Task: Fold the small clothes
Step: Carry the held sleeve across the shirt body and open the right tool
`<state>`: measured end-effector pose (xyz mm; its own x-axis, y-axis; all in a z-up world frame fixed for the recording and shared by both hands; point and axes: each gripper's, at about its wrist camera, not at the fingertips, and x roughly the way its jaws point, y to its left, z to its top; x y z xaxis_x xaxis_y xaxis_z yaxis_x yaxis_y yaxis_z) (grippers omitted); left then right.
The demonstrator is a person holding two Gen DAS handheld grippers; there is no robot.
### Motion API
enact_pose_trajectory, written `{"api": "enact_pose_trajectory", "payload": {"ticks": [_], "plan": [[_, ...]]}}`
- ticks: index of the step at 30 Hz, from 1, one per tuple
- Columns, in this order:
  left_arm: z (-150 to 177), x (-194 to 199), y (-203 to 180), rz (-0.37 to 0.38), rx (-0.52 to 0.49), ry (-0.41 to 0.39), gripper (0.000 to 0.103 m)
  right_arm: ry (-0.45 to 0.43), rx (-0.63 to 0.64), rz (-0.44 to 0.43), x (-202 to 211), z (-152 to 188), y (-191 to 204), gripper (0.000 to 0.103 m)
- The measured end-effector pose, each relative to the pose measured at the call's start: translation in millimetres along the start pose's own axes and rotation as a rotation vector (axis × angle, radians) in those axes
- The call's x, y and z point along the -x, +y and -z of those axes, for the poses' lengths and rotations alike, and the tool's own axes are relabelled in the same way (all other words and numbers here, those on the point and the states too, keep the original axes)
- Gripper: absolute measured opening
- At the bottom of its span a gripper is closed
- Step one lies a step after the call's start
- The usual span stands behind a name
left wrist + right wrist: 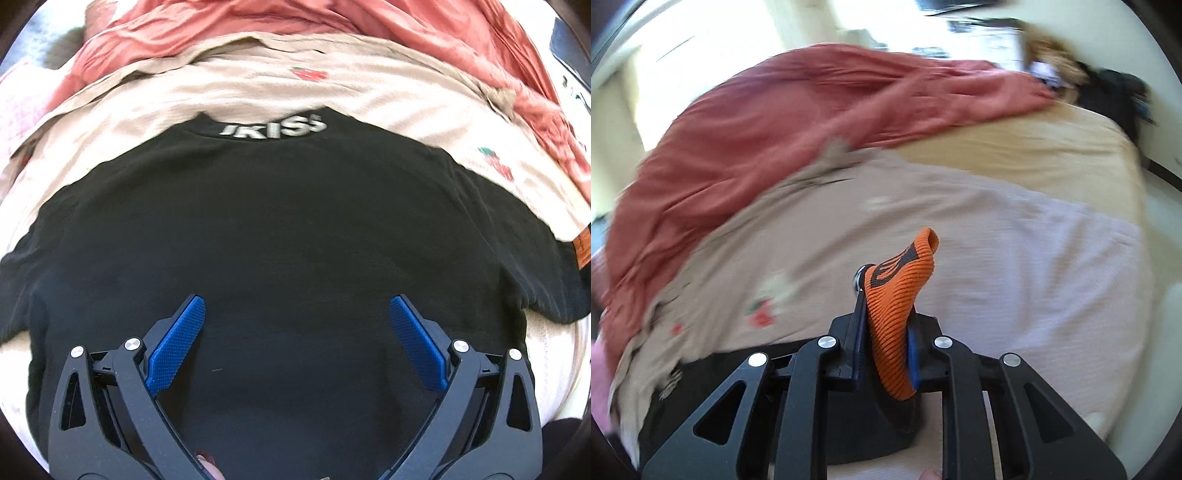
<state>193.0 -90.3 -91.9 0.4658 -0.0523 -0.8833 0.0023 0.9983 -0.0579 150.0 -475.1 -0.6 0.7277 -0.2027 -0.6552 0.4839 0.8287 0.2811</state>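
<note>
1. The black T-shirt [280, 229] lies flat and spread out on the bed, with its white neck letters [273, 129] at the far end. No fold shows in it yet.
2. The right gripper [886, 317] pinches the shirt's orange cuff [901, 295] with its jaws pressed tight on it. The sleeve looks lifted, so I think the first fold is just starting.
3. The left gripper [295, 321] hovers over the shirt's middle, with its jaws spread wide and nothing between them.
4. Under the shirt lies a beige strawberry cloth [332, 88].
5. A crumpled red cloth [768, 122] sits behind it, maybe waiting to be folded too.
</note>
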Motion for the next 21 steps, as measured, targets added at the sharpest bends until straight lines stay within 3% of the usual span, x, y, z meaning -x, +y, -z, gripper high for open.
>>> {"api": "enact_pose_trajectory", "payload": {"ticks": [6,8,15,18,21], "plan": [[4,16,37,-0.005,0.084,-0.022,0.094,0.051,0.167,-0.197,6,30,88,0.017],[5,19,50,-0.008,0.111,-0.022,0.094,0.063,0.229,-0.246,6,39,119,0.01],[7,29,79,-0.01,0.169,-0.036,0.094,0.128,0.466,-0.438,6,92,218,0.008],[9,31,86,-0.012,0.185,-0.031,0.094,0.182,0.535,-0.545,5,114,238,0.011],[10,32,85,0.019,0.201,-0.02,0.094,0.161,0.541,-0.582,14,109,233,0.028]]}}
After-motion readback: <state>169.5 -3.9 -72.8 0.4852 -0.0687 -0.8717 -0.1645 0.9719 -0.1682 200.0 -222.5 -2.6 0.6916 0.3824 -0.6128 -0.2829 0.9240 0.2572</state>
